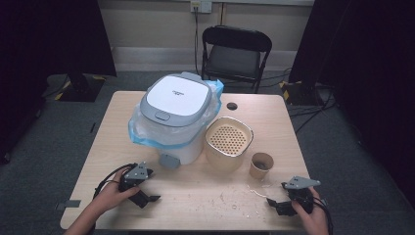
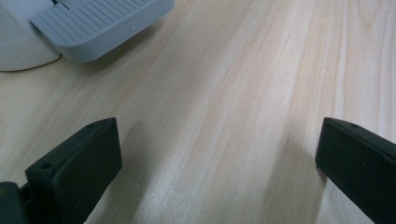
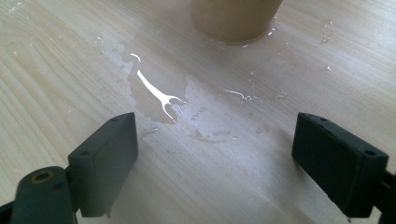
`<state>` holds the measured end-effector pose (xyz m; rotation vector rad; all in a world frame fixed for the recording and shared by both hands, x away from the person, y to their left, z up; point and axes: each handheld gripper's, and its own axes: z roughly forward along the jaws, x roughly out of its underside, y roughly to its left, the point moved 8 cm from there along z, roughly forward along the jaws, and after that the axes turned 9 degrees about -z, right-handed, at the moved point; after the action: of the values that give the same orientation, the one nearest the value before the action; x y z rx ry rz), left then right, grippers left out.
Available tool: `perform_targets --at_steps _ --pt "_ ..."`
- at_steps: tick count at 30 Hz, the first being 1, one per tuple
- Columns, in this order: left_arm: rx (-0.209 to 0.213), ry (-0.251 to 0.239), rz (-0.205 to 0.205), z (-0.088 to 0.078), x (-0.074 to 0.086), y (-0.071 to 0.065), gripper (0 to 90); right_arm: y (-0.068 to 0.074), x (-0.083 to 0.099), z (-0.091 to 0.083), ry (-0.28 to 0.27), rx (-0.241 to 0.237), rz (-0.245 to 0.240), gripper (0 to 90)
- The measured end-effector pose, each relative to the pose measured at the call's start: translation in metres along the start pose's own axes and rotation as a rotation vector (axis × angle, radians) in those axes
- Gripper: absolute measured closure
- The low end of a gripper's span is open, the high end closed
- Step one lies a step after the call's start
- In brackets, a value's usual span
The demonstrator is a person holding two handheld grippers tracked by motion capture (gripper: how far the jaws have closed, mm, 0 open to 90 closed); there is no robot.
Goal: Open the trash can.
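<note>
A white and grey rice cooker (image 1: 176, 115) with its lid down stands at the middle back of the wooden table (image 1: 122, 122), with blue plastic around it. Its grey front tab (image 2: 98, 25) appears at the top left of the left gripper view. Right of the cooker sits a tan pot with a perforated insert (image 1: 228, 142), and beside that a brown paper cup (image 1: 261, 165), whose base (image 3: 233, 18) appears in the right gripper view. My left gripper (image 1: 147, 198) rests near the front left, open over bare wood. My right gripper (image 1: 276, 205) rests at the front right, open, over a water puddle (image 3: 187, 102).
Water drops and splashes (image 1: 235, 200) lie on the table front between the grippers. A black folding chair (image 1: 235, 54) stands behind the table. A dark round hole (image 1: 232, 105) is in the tabletop at the back. Grey carpet surrounds the table.
</note>
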<state>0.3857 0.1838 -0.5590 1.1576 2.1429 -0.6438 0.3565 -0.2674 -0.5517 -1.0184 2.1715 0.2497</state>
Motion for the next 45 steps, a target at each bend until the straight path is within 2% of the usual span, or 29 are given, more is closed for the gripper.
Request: perform_targets --at_steps 6,8,11,12,13,15,16,17,18,19,20,21,22,23,24,26,28,29,30,33,40,45 --pt "0.000 -0.004 -0.002 0.000 -0.001 0.000 0.0 0.001 0.001 0.000 -0.030 0.021 0.017 13.2" --pt "0.001 -0.003 -0.001 0.000 0.000 -0.001 0.0 -0.001 0.001 0.002 -0.045 0.023 0.018 10.3" --pt "0.020 0.022 0.004 -0.002 0.000 -0.004 0.2 -0.001 0.000 0.004 -0.055 0.014 0.018 9.0" --pt "0.020 0.022 0.004 -0.002 0.000 -0.004 1.8 -0.002 -0.001 0.005 -0.053 0.011 0.013 8.9" --pt "0.039 0.006 -0.004 -0.004 -0.002 -0.007 6.4 -0.002 -0.001 0.005 -0.051 0.010 0.006 8.9" --pt "0.054 -0.006 0.000 -0.008 -0.005 -0.009 24.2 -0.002 0.000 0.005 -0.046 0.009 0.006 8.6" --pt "0.054 -0.006 0.000 -0.008 -0.005 -0.009 21.5 -0.002 0.000 0.005 -0.046 0.009 0.006 8.6" --pt "0.075 -0.024 -0.010 -0.013 -0.011 -0.013 12.9 -0.002 0.000 0.005 -0.049 0.009 0.008 8.4" --pt "0.075 -0.024 -0.010 -0.013 -0.011 -0.013 11.2 -0.002 0.000 0.005 -0.049 0.009 0.008 8.4" --pt "0.094 -0.047 0.006 -0.020 -0.019 -0.016 17.0 -0.001 0.000 0.005 -0.054 0.006 0.006 8.4" --pt "0.094 -0.047 0.006 -0.020 -0.019 -0.016 21.1 -0.001 0.000 0.005 -0.054 0.006 0.006 8.4" --pt "0.111 -0.076 -0.029 -0.026 -0.027 -0.019 17.6 -0.001 0.000 0.005 -0.053 0.000 0.002 7.1" --pt "0.111 -0.076 -0.029 -0.026 -0.027 -0.019 13.4 -0.001 0.000 0.005 -0.053 0.000 0.002 7.1" --pt "0.124 -0.092 -0.081 -0.033 -0.033 -0.021 15.8 0.000 0.000 0.005 -0.045 -0.007 -0.005 3.5" --pt "0.124 -0.092 -0.081 -0.033 -0.033 -0.021 18.4 0.000 0.000 0.005 -0.045 -0.007 -0.005 3.5" --pt "0.123 -0.109 -0.091 -0.042 -0.037 -0.021 14.9 0.002 -0.001 0.008 -0.032 -0.019 -0.018 0.0" --pt "0.116 -0.108 -0.097 -0.045 -0.038 -0.019 16.7 0.002 -0.001 0.008 -0.032 -0.018 -0.021 0.0" --pt "0.099 -0.102 -0.124 -0.049 -0.039 -0.017 16.0 0.002 -0.001 0.008 -0.032 -0.021 -0.025 0.0" --pt "0.099 -0.102 -0.124 -0.049 -0.039 -0.017 15.9 0.002 -0.001 0.008 -0.032 -0.021 -0.025 0.0" --pt "0.094 -0.102 -0.166 -0.061 -0.043 -0.014 15.7 0.002 -0.002 0.009 -0.028 -0.023 -0.024 0.0" --pt "0.076 -0.086 -0.169 -0.075 -0.047 -0.013 17.1 0.000 -0.004 0.011 -0.031 -0.019 -0.023 0.0" --pt "0.075 -0.089 -0.183 -0.086 -0.058 -0.014 20.6 -0.002 -0.007 0.014 -0.030 -0.018 -0.019 0.0"
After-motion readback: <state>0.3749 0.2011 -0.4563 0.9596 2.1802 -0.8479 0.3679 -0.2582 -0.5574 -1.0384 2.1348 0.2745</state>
